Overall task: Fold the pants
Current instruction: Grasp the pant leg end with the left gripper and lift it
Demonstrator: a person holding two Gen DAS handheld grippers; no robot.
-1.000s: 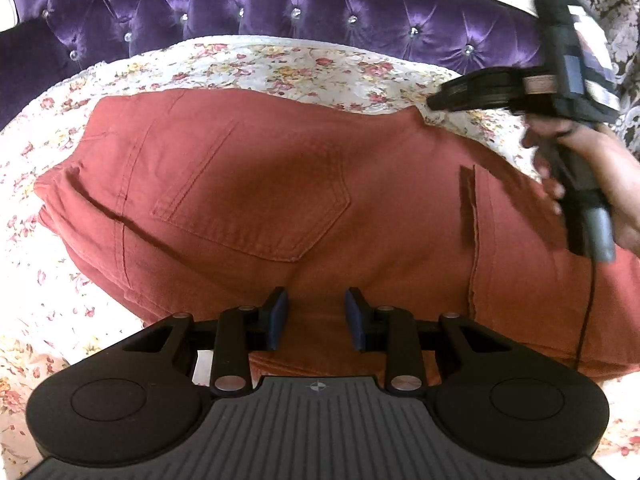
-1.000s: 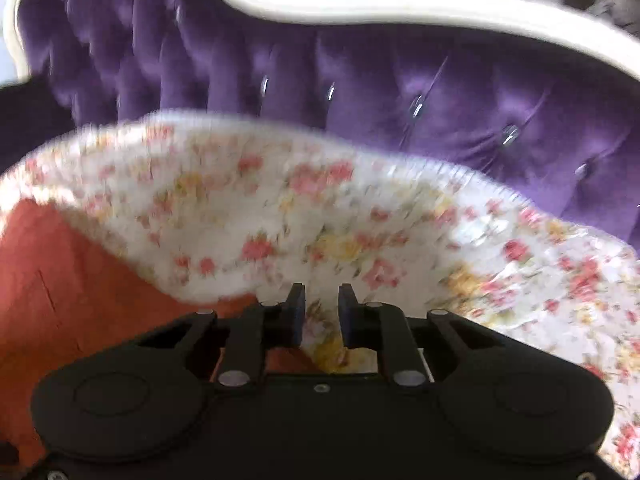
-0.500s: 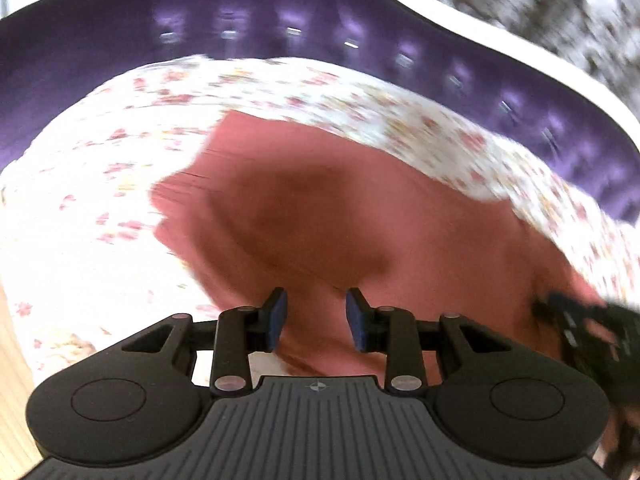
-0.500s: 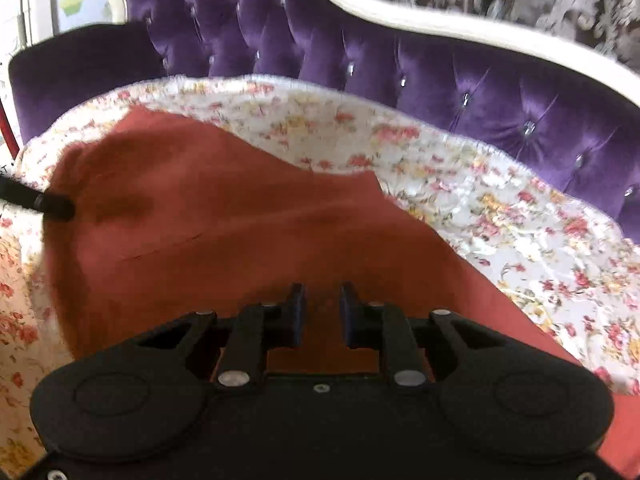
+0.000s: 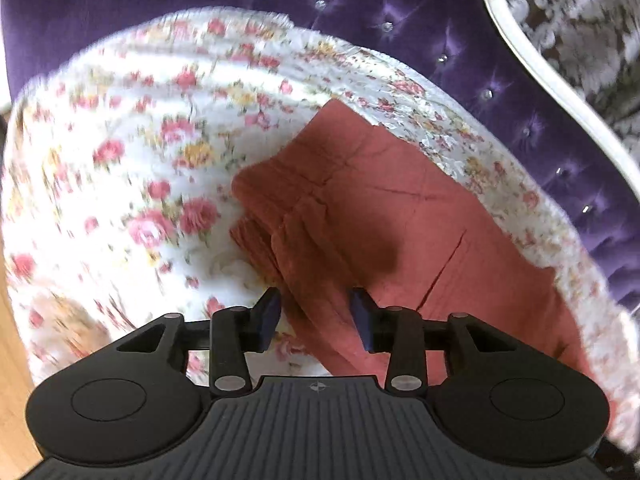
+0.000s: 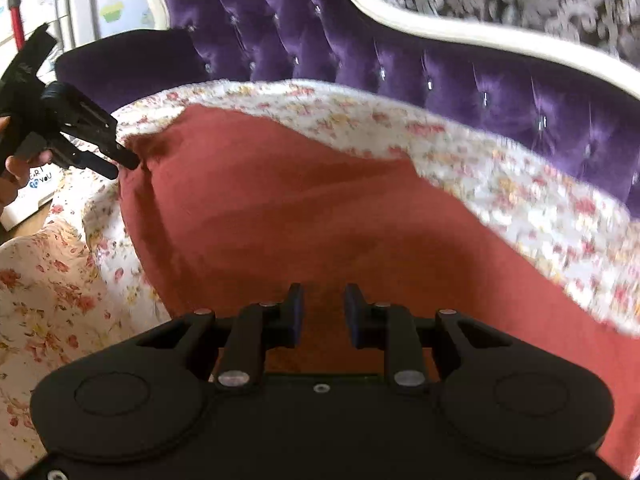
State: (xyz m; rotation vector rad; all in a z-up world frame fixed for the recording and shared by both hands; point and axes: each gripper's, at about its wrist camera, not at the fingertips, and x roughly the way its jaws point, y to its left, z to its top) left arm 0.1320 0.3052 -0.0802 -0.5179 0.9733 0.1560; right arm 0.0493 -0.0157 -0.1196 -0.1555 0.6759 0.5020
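Rust-red pants point(image 5: 384, 220) lie on a floral sheet point(image 5: 132, 152) over a purple sofa. In the left wrist view my left gripper point(image 5: 316, 316) is open, its jaws either side of the bunched waistband edge at the pants' left end. In the right wrist view the same pants point(image 6: 304, 216) spread wide; my right gripper point(image 6: 322, 312) is open just above the cloth near its front edge. The left gripper point(image 6: 120, 160) shows there at the far left, its tips at the pants' left corner.
The tufted purple sofa back point(image 6: 440, 72) with a white frame point(image 6: 460, 28) rises behind the sheet. A floral cushion point(image 6: 44, 288) sits at the lower left. A wooden floor strip point(image 5: 10, 360) shows left of the sheet.
My left gripper has swung left to the pants' waistband end. My right gripper has moved from the bare sheet down over the middle of the pants. Both stayed open.
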